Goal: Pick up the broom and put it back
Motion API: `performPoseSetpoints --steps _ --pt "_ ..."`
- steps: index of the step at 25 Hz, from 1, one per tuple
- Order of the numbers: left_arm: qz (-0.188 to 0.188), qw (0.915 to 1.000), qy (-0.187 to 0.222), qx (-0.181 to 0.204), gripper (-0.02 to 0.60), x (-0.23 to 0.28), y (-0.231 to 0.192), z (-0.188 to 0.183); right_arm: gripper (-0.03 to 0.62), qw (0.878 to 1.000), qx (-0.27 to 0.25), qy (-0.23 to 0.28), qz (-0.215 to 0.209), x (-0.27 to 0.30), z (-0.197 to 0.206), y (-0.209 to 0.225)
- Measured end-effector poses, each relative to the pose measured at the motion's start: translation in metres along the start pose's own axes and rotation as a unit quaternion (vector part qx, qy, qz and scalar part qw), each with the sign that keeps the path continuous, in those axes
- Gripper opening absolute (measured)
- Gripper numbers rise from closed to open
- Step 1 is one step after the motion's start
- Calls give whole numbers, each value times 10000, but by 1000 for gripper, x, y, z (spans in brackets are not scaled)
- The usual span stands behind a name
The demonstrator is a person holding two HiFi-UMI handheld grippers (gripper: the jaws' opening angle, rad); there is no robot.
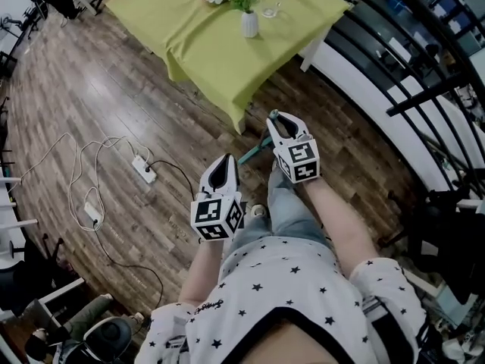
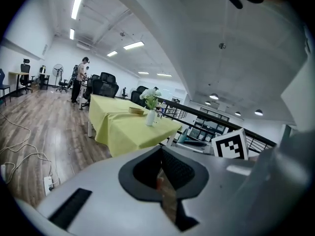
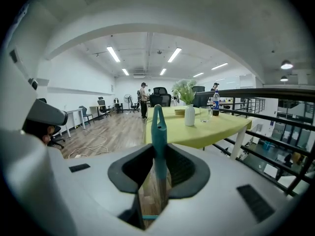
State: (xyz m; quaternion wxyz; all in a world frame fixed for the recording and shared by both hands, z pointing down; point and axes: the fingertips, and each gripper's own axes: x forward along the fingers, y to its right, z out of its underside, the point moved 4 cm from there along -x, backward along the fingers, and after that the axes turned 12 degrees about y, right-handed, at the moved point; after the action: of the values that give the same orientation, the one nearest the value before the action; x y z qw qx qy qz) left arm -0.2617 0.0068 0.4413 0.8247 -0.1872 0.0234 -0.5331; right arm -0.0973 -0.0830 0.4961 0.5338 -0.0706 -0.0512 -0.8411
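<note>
The broom shows as a slim teal handle (image 3: 158,127) with a loop at its top, standing up between the jaws in the right gripper view. My right gripper (image 3: 158,167) is shut on this handle. In the head view the right gripper (image 1: 282,121) is raised in front of the person, and a short teal piece of the handle (image 1: 254,152) slants down-left below it. The broom's head is hidden. My left gripper (image 1: 225,174) hangs lower and to the left, apart from the broom. In its own view the left gripper (image 2: 165,181) has its jaws together on nothing.
A table under a yellow-green cloth (image 1: 220,51) stands just ahead, with a white vase (image 1: 249,23) and a glass on it. A black railing (image 1: 409,67) runs along the right. Power strips and cables (image 1: 144,169) lie on the wooden floor at left. A person (image 3: 143,100) stands far off.
</note>
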Motion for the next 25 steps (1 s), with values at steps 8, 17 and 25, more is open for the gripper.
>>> performPoseSetpoints --steps 8,17,25 --pt "37 10000 34 23 12 -10 1 -12 77 9997 -82 185 146 -30 -35 1" --pt "333 9994 38 54 12 -8 19 -18 77 9986 -48 386 348 -59 -61 12" --pt "466 9987 39 177 12 20 46 -17 77 9979 46 547 345 -70 -73 48"
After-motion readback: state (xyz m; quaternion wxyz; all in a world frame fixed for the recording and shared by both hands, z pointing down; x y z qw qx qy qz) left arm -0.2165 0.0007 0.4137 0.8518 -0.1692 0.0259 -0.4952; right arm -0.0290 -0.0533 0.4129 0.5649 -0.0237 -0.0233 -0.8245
